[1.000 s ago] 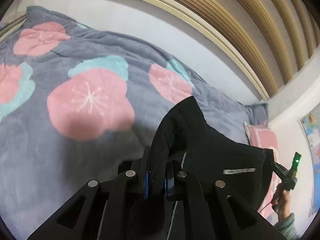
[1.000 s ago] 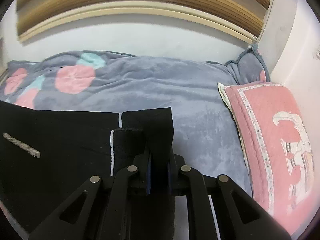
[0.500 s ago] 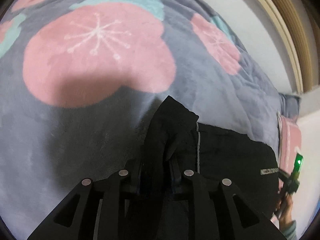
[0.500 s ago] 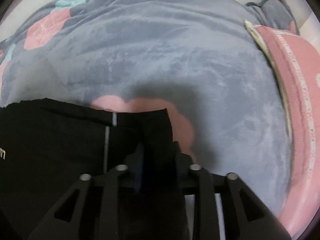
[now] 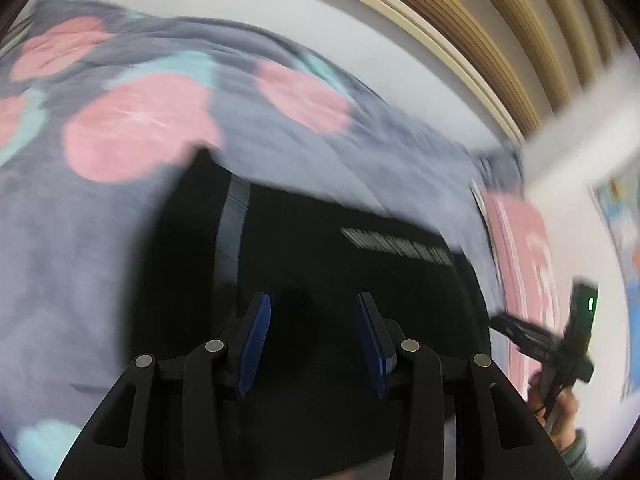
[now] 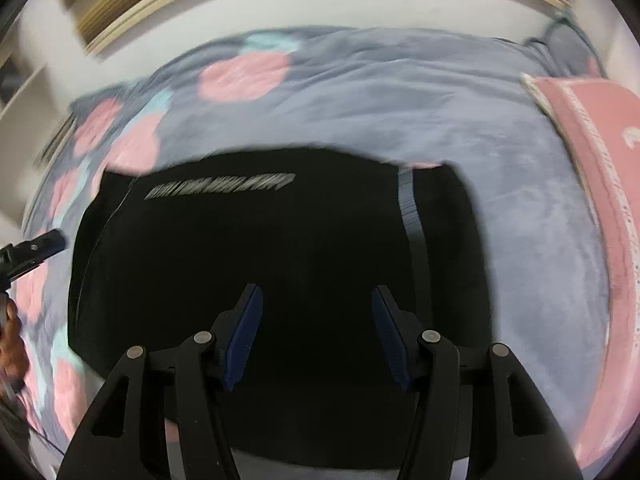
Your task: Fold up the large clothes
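garment: black garment (image 6: 280, 248) lies flat on the grey flowered blanket (image 6: 460, 112), left of the pink pillow (image 6: 600, 128)
feel: likely soft, limp, light; slides easily on fleece
left gripper (image 5: 312, 320): jaws opening, nothing pinched
right gripper (image 6: 316, 316): jaws opening, released
hold: pinch far corners by the grey stripes (image 6: 412, 208)

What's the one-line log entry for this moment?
left hand-held gripper: opening, empty | right hand-held gripper: opening, empty | black garment: lying on blanket
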A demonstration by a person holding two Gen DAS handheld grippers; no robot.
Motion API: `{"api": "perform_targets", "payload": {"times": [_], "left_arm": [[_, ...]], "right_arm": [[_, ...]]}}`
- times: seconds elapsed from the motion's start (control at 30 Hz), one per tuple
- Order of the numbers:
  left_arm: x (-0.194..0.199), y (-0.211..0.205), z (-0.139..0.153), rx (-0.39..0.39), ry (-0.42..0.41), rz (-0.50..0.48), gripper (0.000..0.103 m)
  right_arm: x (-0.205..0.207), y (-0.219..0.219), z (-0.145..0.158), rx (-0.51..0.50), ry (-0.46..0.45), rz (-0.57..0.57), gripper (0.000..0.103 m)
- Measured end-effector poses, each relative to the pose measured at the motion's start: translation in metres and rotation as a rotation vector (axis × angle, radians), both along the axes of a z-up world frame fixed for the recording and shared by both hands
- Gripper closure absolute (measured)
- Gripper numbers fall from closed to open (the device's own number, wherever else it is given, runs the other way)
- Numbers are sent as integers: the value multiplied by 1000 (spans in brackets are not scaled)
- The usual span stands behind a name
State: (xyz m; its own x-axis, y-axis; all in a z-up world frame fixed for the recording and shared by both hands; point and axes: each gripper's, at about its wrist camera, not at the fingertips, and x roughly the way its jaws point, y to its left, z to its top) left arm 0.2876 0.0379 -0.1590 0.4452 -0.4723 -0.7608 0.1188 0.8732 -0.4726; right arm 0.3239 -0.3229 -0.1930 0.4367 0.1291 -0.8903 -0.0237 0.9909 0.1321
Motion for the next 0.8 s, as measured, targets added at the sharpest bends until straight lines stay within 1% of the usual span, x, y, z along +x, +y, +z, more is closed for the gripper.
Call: {"api": "perform_targets", "payload": {"times": [0.07, 0.13, 0.17, 0.23, 0.27, 0.33, 0.4, 0.47, 0.53, 0.57, 0.6, 0.63, 0.67, 0.7, 0.77, 0.8], "left_arm": [[-19, -43, -4, 73, -26, -47, 58], [-28, -66, -12, 110, -28, -73, 58], [-29, -78, -25, 127, -1, -78, 58], [-28, -90, -49, 170, 68, -80, 58], [-23, -93, -69, 198, 109, -79, 58], [-16, -93, -89, 190, 135, -68, 58], [-8, -92, -94, 184, 140, -64, 58], [-5, -95, -95, 208, 132, -73, 58], [-5, -96, -94, 219, 134, -72, 58], [-5, -95, -87, 205, 143, -63, 58], [-5, -92, -79, 182, 146, -61, 58], [-3, -90, -69, 147, 137, -66, 58], [0, -88, -60, 120, 120, -65, 58], [2, -87, -51, 107, 97, -57, 58], [16, -86, -34, 118, 63, -20, 58], [22, -87, -33, 114, 65, -16, 58]], "right_arm": [[-6, 24, -4, -25, 1, 29, 44], [-7, 38, -17, -6, 29, 40, 44], [-4, 44, -28, -3, 54, 43, 44], [-3, 52, -50, -45, 81, 56, 44], [0, 54, -65, -54, 107, 62, 44], [4, 55, -79, -56, 120, 56, 44], [6, 58, -86, -76, 107, 62, 42], [8, 58, -89, -78, 97, 60, 42], [10, 56, -86, -67, 119, 63, 43], [14, 54, -79, -55, 138, 61, 43], [17, 50, -68, -30, 135, 60, 43], [20, 48, -57, -6, 109, 63, 43], [26, 47, -41, 3, 58, 66, 43], [34, 47, -31, -15, 24, 62, 43], [57, 49, -24, -51, -7, 52, 43], [68, 50, -29, -63, -5, 45, 43]]}}
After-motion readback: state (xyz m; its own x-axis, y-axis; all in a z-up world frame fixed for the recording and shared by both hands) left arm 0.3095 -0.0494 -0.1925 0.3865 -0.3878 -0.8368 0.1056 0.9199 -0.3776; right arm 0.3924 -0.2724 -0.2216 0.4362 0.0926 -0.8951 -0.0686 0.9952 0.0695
